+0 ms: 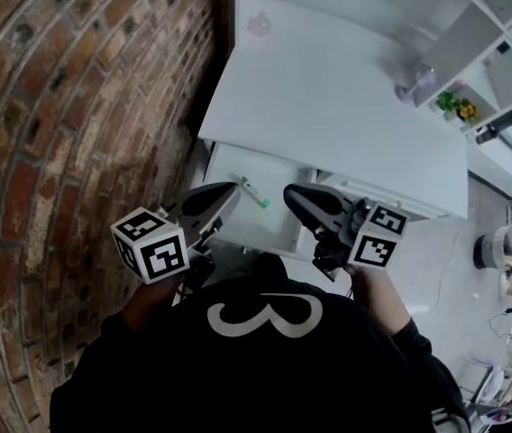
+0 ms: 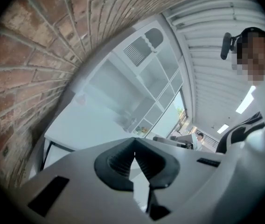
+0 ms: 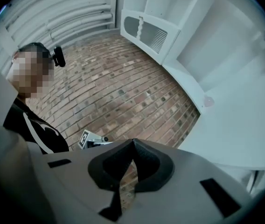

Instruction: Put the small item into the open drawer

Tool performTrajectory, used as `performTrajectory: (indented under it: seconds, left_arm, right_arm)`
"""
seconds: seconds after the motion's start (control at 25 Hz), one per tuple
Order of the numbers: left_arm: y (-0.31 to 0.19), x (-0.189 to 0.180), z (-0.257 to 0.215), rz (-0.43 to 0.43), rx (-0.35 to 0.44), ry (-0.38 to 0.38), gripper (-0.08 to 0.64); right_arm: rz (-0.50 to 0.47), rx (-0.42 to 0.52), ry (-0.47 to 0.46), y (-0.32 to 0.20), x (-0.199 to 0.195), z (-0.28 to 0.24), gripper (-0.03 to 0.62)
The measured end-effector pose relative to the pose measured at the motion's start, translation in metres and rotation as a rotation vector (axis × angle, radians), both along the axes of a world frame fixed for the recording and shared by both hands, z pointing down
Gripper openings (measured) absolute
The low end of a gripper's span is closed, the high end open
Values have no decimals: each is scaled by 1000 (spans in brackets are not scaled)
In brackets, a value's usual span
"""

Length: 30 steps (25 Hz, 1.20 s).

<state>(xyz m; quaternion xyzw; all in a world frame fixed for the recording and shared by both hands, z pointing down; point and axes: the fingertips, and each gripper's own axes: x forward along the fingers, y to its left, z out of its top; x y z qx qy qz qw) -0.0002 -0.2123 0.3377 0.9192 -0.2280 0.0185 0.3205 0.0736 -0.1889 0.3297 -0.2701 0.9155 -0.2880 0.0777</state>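
Observation:
A small white stick-shaped item with a green tip (image 1: 254, 192) lies inside the open white drawer (image 1: 272, 230) below the desk's front edge. My left gripper (image 1: 232, 190) hovers just left of the item, its jaws shut and empty. My right gripper (image 1: 290, 193) hovers just right of it, also shut and empty. In the left gripper view the left gripper (image 2: 134, 147) has its pads meeting at the tip, with the desk top (image 2: 88, 125) beyond. The right gripper (image 3: 133, 146) in its own view has its pads together too and points toward the brick wall.
A brick wall (image 1: 67, 106) runs along the left of the white desk (image 1: 328, 106). On the desk stand a small pink object (image 1: 259, 25) and a purple object (image 1: 418, 87). White shelves with a small flower pot (image 1: 454, 106) stand at the right.

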Motion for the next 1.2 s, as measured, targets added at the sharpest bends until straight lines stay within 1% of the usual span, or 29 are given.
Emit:
performTrajectory:
  seconds: [0.04,0.12,0.24,0.48,0.6,0.88,1.2]
  left_arm:
    - [2,3,-6,13,17,11,2]
    - [5,7,-15,37,50,25,2]
    - [11,12,-21,67,89,24,2]
    - [21,12,-27,97,135,28,2]
    - [23,10,-27,98,138,26,2]
    - [18,8,-18,76,110,14,2]
    - [10,16,-9,67,92,-8,2]
  right_arm:
    - [4,11,-9,2,1,-5,8]
    - [20,36,9,6,2,-11,9]
    - [37,53,18,10,5,-16,8]
    - [41,66,57,16,-1,-13,8]
    - [43,64,70,18,-3,-11,8]
    - [44,59,89,18,-3,-6,8]
    - [25,57,105,11,3,1,8]
